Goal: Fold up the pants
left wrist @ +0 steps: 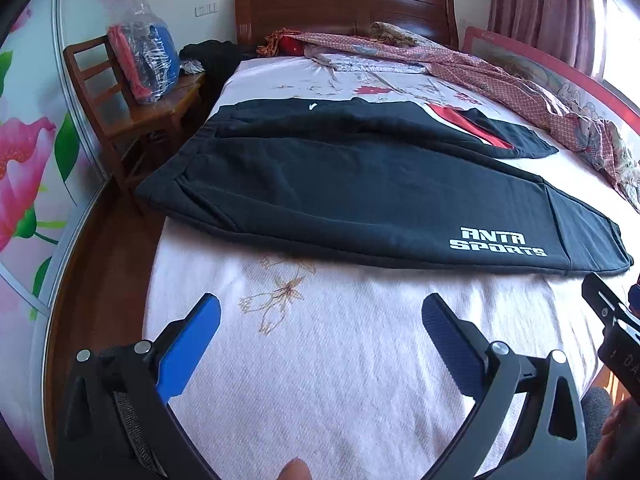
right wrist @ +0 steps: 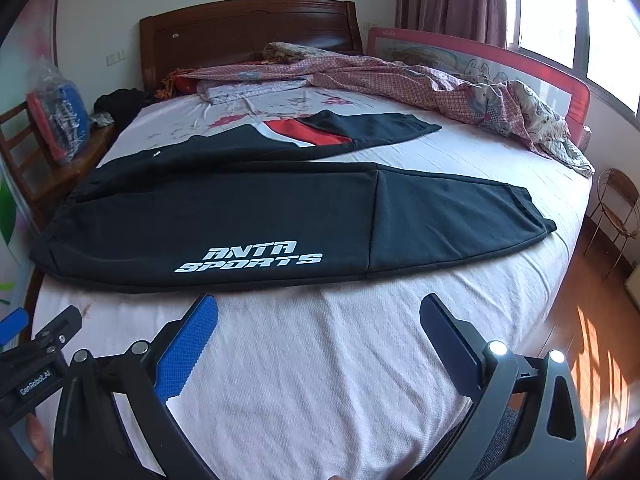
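Black sports pants (left wrist: pixel 340 184) (right wrist: pixel 248 216) lie spread flat across the bed, waistband toward the left edge, both legs running right. White lettering marks the near leg; the far leg has a red and white panel (right wrist: pixel 308 132). My left gripper (left wrist: pixel 320 316) hovers open over bare sheet, short of the near leg's hem side, nothing between its blue fingers (left wrist: pixel 192 344). My right gripper (right wrist: pixel 318 316) is likewise open above the sheet, just in front of the lettered leg. Each gripper shows at the edge of the other's view.
The pink bed sheet (left wrist: pixel 320 380) covers the mattress. A crumpled checked quilt (right wrist: pixel 460 92) lies along the far right side by a red bed rail (right wrist: pixel 520 64). A wooden chair (left wrist: pixel 120 112) with a plastic bag stands left of the bed. Wooden floor (right wrist: pixel 592 320) lies right.
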Tool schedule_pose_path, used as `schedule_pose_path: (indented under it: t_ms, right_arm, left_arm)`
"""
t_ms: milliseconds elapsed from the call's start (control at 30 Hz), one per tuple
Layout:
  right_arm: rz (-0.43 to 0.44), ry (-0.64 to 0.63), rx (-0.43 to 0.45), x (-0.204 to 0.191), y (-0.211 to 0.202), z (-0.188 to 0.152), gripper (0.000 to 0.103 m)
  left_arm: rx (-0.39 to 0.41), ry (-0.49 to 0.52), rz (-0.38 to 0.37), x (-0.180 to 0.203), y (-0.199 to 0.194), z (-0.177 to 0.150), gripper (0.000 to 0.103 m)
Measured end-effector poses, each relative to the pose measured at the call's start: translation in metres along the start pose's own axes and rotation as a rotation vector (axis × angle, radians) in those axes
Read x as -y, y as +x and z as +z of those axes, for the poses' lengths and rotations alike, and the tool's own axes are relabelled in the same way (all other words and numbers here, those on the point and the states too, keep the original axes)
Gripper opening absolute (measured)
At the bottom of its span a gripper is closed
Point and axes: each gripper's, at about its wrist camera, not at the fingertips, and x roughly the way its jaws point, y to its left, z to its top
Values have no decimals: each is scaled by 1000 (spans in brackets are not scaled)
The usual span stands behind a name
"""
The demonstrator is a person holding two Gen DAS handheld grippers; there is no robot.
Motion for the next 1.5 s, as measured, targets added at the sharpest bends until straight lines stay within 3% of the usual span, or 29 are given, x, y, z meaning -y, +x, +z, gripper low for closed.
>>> schedule_pose_path:
  t_ms: [267,1500]
  right_arm:
    - [8,-14,-50,-11,13,-11,100]
    - [36,-10,-65,-15,13,-13,100]
  left_arm:
    - [-19,17,3,11,3,-7,101]
    - [-49,-22,0,6,10,-9,101]
